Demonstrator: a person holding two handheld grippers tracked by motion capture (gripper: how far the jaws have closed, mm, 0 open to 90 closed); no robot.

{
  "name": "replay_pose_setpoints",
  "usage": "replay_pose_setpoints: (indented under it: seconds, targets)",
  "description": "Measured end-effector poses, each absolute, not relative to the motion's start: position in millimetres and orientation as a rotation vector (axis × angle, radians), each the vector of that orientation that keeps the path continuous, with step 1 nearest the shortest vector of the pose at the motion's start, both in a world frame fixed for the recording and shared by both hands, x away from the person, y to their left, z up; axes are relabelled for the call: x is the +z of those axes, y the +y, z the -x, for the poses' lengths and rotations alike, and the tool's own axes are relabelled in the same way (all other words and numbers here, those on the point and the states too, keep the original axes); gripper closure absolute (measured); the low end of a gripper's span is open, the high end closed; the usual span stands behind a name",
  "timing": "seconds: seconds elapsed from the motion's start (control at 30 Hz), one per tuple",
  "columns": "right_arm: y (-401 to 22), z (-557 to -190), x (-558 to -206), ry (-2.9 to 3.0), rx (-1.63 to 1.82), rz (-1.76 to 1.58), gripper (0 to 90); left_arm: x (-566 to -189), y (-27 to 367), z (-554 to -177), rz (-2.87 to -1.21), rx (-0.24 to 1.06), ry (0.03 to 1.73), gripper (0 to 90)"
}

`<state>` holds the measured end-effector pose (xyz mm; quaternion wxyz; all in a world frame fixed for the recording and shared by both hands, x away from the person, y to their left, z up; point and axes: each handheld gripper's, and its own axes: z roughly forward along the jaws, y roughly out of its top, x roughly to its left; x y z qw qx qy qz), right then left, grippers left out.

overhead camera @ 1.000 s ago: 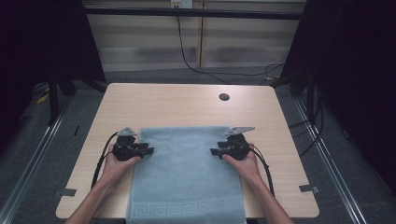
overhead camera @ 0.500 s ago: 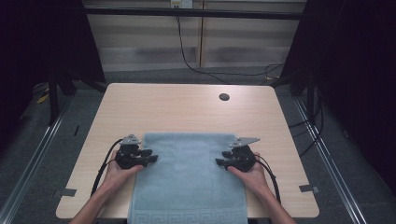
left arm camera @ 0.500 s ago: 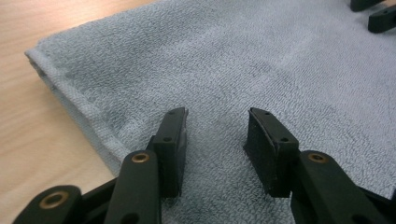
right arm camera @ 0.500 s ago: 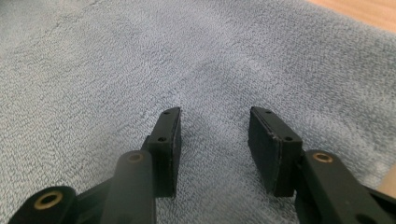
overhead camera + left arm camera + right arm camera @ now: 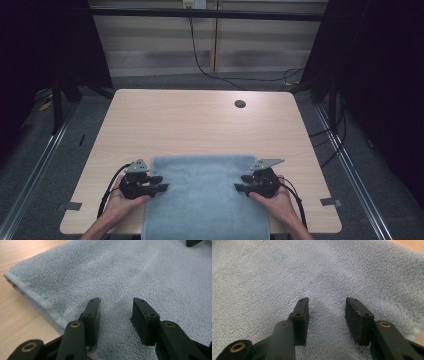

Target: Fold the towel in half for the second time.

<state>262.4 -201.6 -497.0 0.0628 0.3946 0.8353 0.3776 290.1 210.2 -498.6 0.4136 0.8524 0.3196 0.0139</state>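
1. Your left gripper (image 5: 161, 184) sits at the towel's (image 5: 205, 195) left edge – its jaws stand partly apart, nothing pinched between them.
2. Your right gripper (image 5: 241, 183) sits at the towel's right edge, jaws likewise partly apart; they have just been closing a little, with only flat towel pile showing in the gap.
3. From the left gripper (image 5: 115, 305) view, the pads hover over the towel (image 5: 130, 272) just inside its folded hem.
4. From the right gripper (image 5: 326, 304) view, the towel (image 5: 287, 270) spreads flat beneath the pads.
5. That towel lies at the table's (image 5: 200, 125) near edge – its front end hangs over, between your hands.
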Motion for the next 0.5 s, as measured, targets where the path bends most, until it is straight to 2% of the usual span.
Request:
replay_pose_setpoints:
  seconds: [0.23, 0.5]
  targets:
    - [-212, -256, -490, 2.524, 1.197, -1.225, 50.8, -492, 217, -286, -2.128, 0.013, 0.809, 55.4]
    - [-238, -288, -469, 2.355, 1.262, -1.254, 50.2, -473, 220, -320, -2.065, 0.097, 0.866, 50.5]
